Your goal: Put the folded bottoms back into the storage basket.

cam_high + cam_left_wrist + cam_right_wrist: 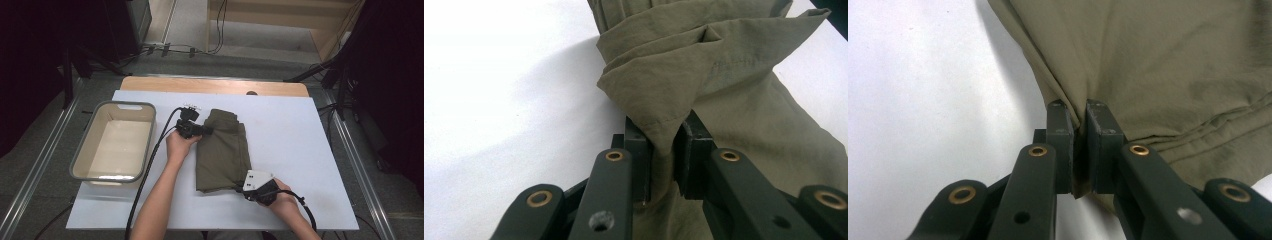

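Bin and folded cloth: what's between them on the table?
High view: between the bin and olive cloth are the left claw, its holding hand and trailing cable.

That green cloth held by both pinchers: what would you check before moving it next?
1. Left gripper shut on a bunched edge of the olive garment: ok.
2. Right gripper shut on its near corner: ok.
3. Garment folded, lying flat on the white table: ok.
4. Grey bin nothing inside, set apart from the garment: ok.
5. Grip firm enough for lifting: cannot tell.
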`<state>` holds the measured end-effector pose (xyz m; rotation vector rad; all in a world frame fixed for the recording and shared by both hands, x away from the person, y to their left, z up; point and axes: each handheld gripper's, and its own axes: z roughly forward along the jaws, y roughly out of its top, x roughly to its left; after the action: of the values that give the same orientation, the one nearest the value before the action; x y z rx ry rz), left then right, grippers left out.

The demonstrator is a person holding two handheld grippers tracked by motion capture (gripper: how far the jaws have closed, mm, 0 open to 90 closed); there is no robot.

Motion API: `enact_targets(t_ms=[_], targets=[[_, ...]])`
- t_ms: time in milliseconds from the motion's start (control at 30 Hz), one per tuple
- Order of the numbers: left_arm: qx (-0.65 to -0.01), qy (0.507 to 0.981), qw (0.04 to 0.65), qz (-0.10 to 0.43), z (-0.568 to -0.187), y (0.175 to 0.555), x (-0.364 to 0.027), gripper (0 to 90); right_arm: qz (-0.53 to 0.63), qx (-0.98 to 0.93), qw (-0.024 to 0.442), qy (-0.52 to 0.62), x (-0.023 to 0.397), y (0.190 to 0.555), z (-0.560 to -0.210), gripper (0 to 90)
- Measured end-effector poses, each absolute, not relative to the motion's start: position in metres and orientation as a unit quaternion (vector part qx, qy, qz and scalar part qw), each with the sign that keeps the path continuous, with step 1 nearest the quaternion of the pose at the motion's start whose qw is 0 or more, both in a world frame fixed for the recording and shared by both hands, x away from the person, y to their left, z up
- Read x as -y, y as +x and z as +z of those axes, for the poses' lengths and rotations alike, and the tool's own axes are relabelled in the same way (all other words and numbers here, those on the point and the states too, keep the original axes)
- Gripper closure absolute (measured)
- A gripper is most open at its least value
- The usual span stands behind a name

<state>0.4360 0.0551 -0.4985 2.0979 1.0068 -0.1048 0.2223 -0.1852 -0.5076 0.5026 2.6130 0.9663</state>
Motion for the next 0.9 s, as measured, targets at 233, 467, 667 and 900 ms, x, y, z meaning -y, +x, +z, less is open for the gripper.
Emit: enact_targets(t_ms=[233, 467, 667, 900], targets=[[-0.389, 0.827, 0.405, -0.036, -0.493, 0.434, -0.055, 78.4, 0.331, -0.912, 0.170, 0.172, 0.183, 0.220, -0.501, 80.3], [-0.383, 0.824, 0.417, -0.034, -0.487, 0.433, -0.055, 78.5, 0.325, -0.913, 0.180, 0.169, 0.182, 0.217, -0.496, 80.3], [-0.377, 0.820, 0.429, -0.034, -0.479, 0.431, -0.055, 78.5, 0.333, -0.908, 0.187, 0.171, 0.186, 0.216, -0.487, 80.3], [-0.370, 0.819, 0.439, -0.026, -0.466, 0.429, -0.054, 78.6, 0.334, -0.907, 0.195, 0.168, 0.186, 0.217, -0.478, 80.3]])
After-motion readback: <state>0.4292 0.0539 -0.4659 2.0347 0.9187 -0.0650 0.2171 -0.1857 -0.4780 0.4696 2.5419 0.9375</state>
